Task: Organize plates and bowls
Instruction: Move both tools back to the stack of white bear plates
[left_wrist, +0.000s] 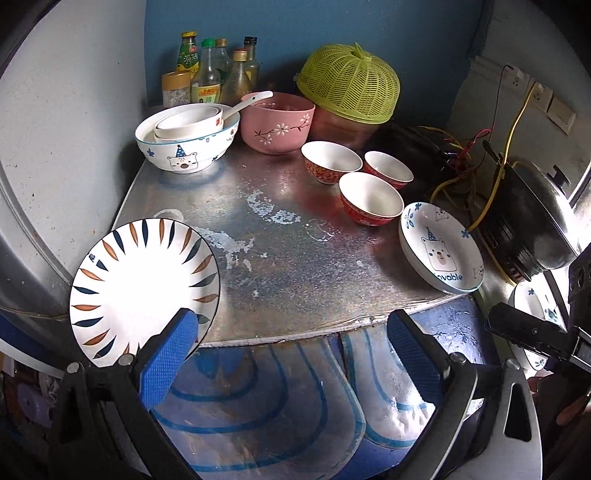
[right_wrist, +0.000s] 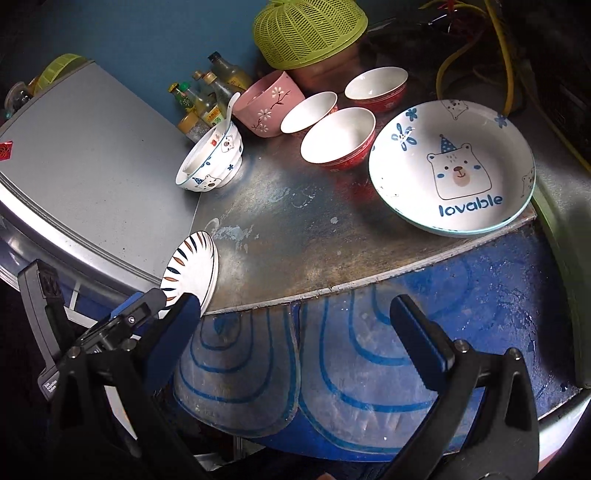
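A white plate with blue and brown stripes (left_wrist: 144, 291) lies at the front left edge of the round metal table (left_wrist: 280, 258). My left gripper (left_wrist: 291, 332) is open, and its left finger overlaps that plate's near rim. A bear-print plate (right_wrist: 450, 166) sits at the front right edge. Three red bowls (left_wrist: 371, 197) cluster behind it. A bear-print bowl (left_wrist: 184, 147) holds smaller white bowls, beside a pink bowl (left_wrist: 277, 125) with a spoon. My right gripper (right_wrist: 299, 321) is open and empty, below the table's front edge.
Sauce bottles (left_wrist: 210, 74) and a green mesh food cover (left_wrist: 349, 85) stand at the back. Tangled wires (left_wrist: 461, 158) and a black cooker (left_wrist: 532, 221) crowd the right side. A grey appliance top (right_wrist: 92, 155) borders the table on the left.
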